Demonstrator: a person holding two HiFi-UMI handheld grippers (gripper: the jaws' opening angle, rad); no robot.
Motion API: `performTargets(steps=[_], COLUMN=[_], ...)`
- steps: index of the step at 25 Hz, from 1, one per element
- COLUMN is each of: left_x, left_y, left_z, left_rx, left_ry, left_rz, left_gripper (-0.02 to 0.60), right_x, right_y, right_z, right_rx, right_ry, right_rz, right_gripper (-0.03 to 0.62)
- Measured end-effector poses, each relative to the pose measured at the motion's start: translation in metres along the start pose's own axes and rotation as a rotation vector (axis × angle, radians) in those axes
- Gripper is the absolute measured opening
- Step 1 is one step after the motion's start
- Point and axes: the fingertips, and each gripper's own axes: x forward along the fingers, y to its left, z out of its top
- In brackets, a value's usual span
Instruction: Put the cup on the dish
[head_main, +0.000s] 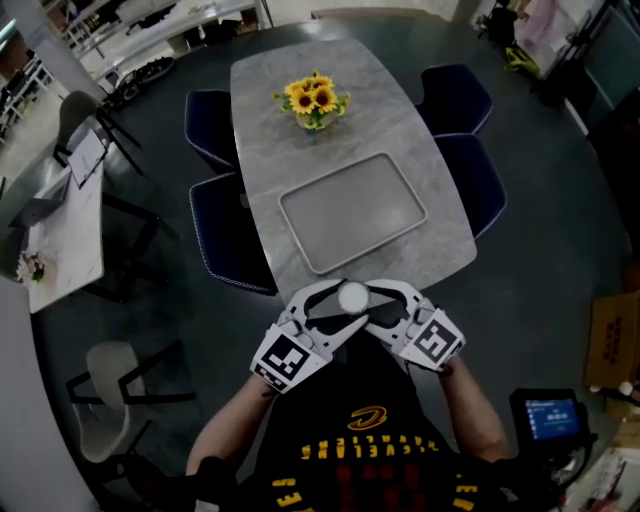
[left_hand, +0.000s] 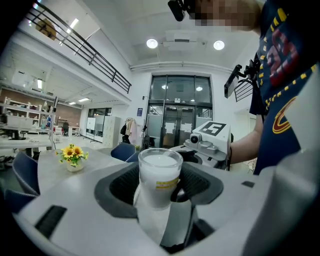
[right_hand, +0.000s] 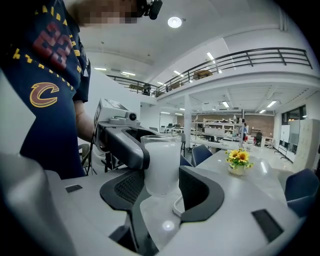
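A frosted glass cup with a yellow label hangs in the air just off the table's near edge, in front of the person's chest. My left gripper reaches it from the left and my right gripper from the right, their tips meeting around it. In the left gripper view the cup stands upright between the dark pads, which touch both its sides. The right gripper view shows the cup flanked just as closely by that gripper's pads. A grey rectangular tray, the dish, lies bare on the table beyond.
The grey stone table carries a small vase of yellow flowers at its far end. Dark blue chairs stand along both long sides. A second table and more chairs are at the left.
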Motion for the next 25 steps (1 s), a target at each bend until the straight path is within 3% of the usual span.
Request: performTargets(steps=[4, 16, 25], left_x=[0.009, 0.102, 0.134], left_y=[0.019, 0.1, 0.148], left_z=[0.001, 0.01, -0.002], left_rx=[0.008, -0.011, -0.026], left_ry=[0.015, 0.042, 0.082], left_rz=[0.024, 0.084, 0.171], left_gripper=[0.261, 0.261, 0.261], right_x=[0.009, 0.016, 0.037], right_y=[-0.019, -0.139, -0.19], right_z=[0.0, -0.02, -0.042], right_rx=[0.005, 0.0, -0.008], right_ry=[-0.014, -0.011, 0.023], right_rz=[0.021, 0.078, 0.125], right_gripper=[0.207, 0.207, 0.207])
